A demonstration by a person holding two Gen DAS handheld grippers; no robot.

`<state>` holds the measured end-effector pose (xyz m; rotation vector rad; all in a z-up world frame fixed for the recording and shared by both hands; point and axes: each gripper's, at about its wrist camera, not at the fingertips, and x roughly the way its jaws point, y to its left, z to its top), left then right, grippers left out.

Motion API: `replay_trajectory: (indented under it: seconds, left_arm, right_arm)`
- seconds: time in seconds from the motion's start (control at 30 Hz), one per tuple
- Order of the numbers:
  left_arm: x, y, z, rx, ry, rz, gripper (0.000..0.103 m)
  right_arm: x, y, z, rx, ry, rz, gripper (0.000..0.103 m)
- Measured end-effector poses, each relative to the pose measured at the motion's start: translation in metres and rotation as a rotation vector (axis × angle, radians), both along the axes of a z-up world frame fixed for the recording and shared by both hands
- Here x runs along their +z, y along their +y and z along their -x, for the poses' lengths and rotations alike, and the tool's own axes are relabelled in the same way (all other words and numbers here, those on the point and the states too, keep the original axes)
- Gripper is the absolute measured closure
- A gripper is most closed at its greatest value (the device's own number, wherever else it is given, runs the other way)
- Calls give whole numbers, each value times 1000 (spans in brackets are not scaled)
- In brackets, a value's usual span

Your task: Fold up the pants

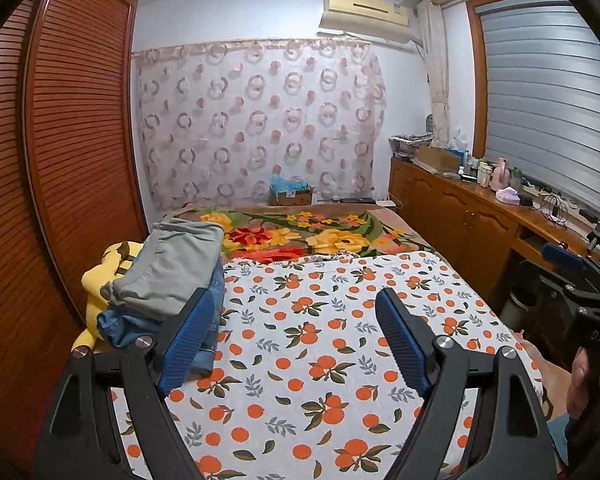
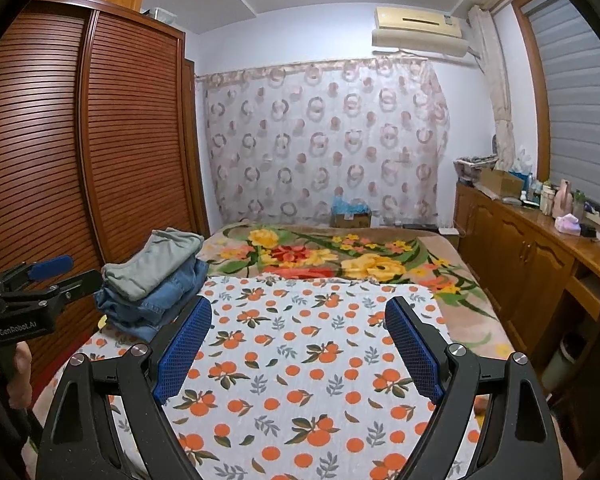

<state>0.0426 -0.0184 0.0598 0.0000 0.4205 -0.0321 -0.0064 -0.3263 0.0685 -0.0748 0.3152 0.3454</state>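
folded grey pants (image 1: 172,268) stacked on folded denim pants (image 1: 148,326), left side of bed (image 1: 320,360); both jaws wide open, empty.

Yellow plush toy (image 1: 100,280) mostly buried under the folded grey pants (image 1: 172,268) and jeans (image 1: 120,324), jeans partly masked by the left gripper's finger (image 1: 188,344). Small bottles on the sideboard (image 1: 482,168) too tiny to identify. Hand (image 1: 580,384) cut off at the right edge
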Motion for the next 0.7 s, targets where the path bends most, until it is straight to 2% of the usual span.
replay_trajectory:
  seconds: [0.7]
  left_arm:
    - [0,1,2,1,-1,-1,20]
  right_arm:
    - [-4,2,-6,-6,2,6,13]
